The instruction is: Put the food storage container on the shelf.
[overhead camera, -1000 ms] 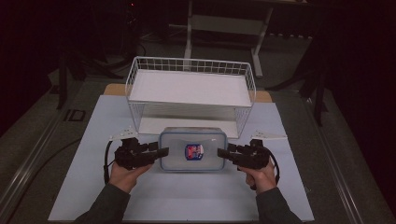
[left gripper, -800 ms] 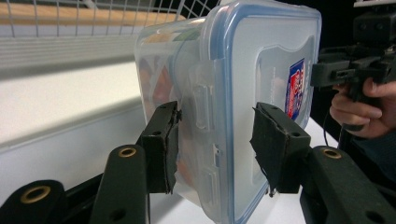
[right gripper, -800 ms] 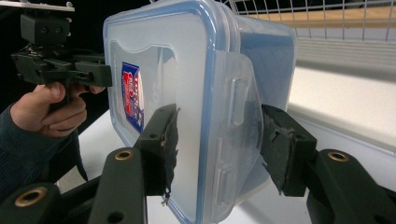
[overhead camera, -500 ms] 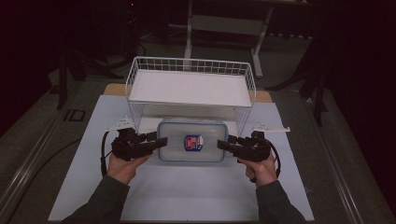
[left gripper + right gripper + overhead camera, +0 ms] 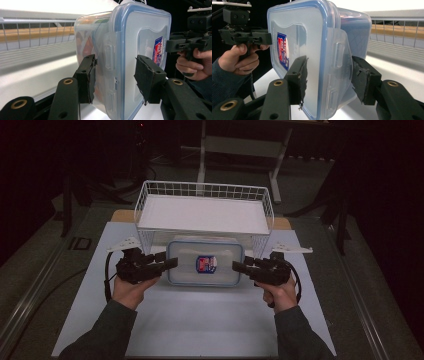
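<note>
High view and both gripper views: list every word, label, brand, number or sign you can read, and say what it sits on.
No text can be read in any view.
Sticker on the lid of the clear plastic container: red, white and blue, print too blurred to read.
Same sticker in the left gripper view and right gripper view: seen at a slant, lettering unreadable.
Wire basket, left gripper, right gripper: no markings visible.

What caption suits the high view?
Two handheld grippers flank a lidded plastic container before a white wire basket.
</note>
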`<action>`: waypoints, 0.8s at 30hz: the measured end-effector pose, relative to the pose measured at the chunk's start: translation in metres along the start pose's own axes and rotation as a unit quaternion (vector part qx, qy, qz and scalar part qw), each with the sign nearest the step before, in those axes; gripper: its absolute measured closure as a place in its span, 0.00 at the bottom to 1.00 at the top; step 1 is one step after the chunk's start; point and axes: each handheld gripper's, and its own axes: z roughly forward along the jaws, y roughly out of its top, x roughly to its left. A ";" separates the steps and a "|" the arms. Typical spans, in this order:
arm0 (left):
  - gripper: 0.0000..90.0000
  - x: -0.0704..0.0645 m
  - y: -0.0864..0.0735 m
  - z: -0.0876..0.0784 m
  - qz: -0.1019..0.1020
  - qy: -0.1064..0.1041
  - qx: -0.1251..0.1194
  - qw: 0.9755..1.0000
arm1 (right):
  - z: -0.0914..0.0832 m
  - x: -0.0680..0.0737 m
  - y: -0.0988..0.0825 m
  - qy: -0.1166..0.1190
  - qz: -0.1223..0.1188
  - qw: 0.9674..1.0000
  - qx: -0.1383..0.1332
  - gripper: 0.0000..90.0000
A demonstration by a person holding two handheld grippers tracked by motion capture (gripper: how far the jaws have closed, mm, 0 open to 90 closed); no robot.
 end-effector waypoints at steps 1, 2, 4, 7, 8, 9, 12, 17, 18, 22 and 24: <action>0.58 0.000 0.002 0.000 0.002 0.000 -0.002 1.000 | 0.000 0.000 0.001 0.001 -0.001 1.000 -0.001 0.54; 0.58 0.000 0.003 0.000 0.001 0.000 -0.002 1.000 | 0.000 0.000 0.003 0.001 -0.001 1.000 -0.003 0.54; 0.58 0.000 0.007 0.001 0.005 0.000 -0.004 1.000 | -0.001 0.000 0.005 0.000 -0.001 1.000 -0.005 0.54; 0.58 0.001 0.013 0.002 0.009 0.000 -0.006 1.000 | -0.001 -0.001 0.008 0.000 -0.001 1.000 -0.006 0.54; 0.58 0.001 0.016 0.002 0.011 0.000 -0.007 1.000 | -0.001 -0.002 0.013 0.000 -0.001 1.000 -0.010 0.54; 0.58 0.001 0.018 0.002 0.012 0.000 -0.008 1.000 | -0.001 -0.002 0.013 0.000 -0.001 1.000 -0.010 0.54; 0.58 0.000 0.027 0.002 0.017 0.001 -0.016 1.000 | -0.002 -0.003 0.020 0.001 -0.002 1.000 -0.015 0.54; 0.58 0.002 0.039 0.001 0.019 0.000 -0.028 0.999 | -0.003 -0.002 0.034 0.001 -0.009 1.000 -0.023 0.54; 0.58 0.002 0.039 0.001 0.019 0.000 -0.028 0.999 | -0.003 -0.002 0.034 0.001 -0.009 1.000 -0.023 0.54; 0.58 0.005 0.049 -0.001 0.018 -0.003 -0.041 0.999 | -0.002 -0.002 0.046 0.003 -0.015 0.999 -0.031 0.55; 0.58 0.007 0.052 -0.001 0.019 -0.004 -0.043 0.999 | -0.001 -0.002 0.049 0.001 -0.016 0.999 -0.031 0.55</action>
